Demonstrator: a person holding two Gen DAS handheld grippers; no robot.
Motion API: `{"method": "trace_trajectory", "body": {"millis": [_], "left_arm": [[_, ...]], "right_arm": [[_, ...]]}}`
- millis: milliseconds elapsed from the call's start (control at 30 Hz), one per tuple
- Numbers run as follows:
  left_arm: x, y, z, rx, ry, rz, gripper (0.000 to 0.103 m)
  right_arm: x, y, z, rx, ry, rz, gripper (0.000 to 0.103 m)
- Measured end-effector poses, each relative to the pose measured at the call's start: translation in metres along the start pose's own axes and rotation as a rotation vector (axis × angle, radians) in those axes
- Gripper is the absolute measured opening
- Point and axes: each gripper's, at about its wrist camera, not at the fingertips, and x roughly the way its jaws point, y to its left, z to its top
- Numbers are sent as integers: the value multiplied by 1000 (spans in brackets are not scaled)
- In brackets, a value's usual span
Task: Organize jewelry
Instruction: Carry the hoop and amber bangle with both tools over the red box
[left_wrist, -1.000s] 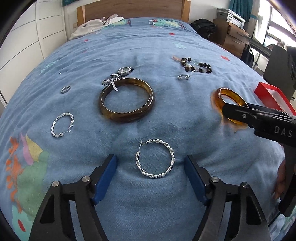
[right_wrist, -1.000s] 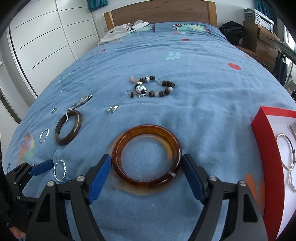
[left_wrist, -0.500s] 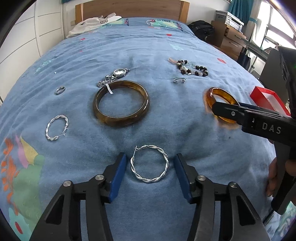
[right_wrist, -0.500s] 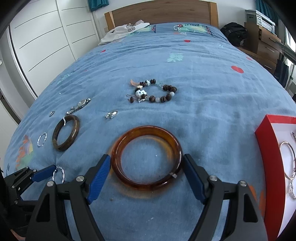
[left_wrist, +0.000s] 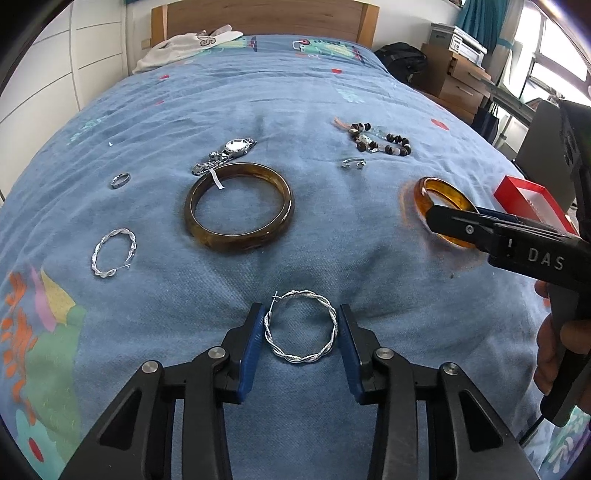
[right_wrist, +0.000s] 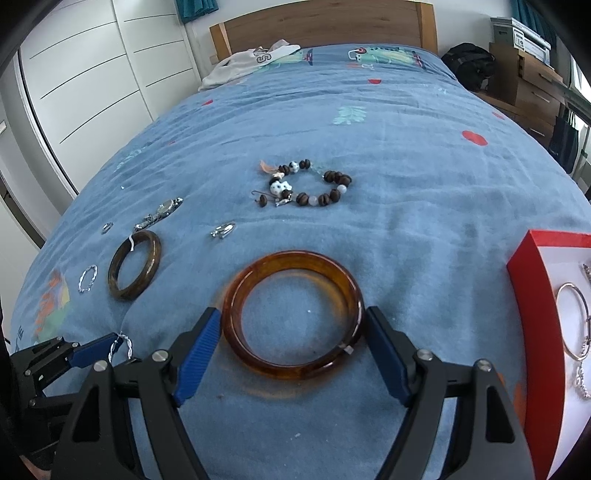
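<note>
while your left tool (left_wrist: 301, 332) sits low in the centre of its frame, its blue pads (left_wrist: 252, 347) have just been closing in on the twisted silver hoop earring (left_wrist: 301, 326) that lies flat on the blue bedspread (left_wrist: 314, 110). the pads now stand right against the hoop's two sides; contact looks likely, but you cannot tell for sure that they press on it.

your right tool (right_wrist: 291, 347) is spread wide, low in its frame. the amber bangle (right_wrist: 293, 314) lies flat on the bed between its pads, which stand just beside the outer rim; you cannot tell whether they touch it.

in the left view, a second twisted hoop (left_wrist: 112, 253) lies at centre left, a small silver ring (left_wrist: 120, 180) above it. the dark brown bangle (left_wrist: 239, 206) with a white tag is in the middle, a silver watch (left_wrist: 225, 155) touching its upper rim. the beaded bracelet (left_wrist: 380, 138) sits upper right, a small silver piece (left_wrist: 352, 162) just below it.

at the right edge of the right view, the red box (right_wrist: 532, 295) holds a thin silver bangle (right_wrist: 574, 325) and a chain.
</note>
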Motion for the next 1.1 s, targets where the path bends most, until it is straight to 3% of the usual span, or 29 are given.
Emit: {"method": "trace_trajectory", "body": {"millis": [600,833,1100], "left_arm": [[-33,-28,9,39,-32,-37,39],[-46,-69,21,92,-54,-108,39],[-45,-144,40,188,-64,-221,39]], "right_arm": [[-82,-23,-3,38,-103,-18,77],[-133,-63,-13,68,-148,-85,77],[-164,-141,-40,105,-120,-196,77]]}}
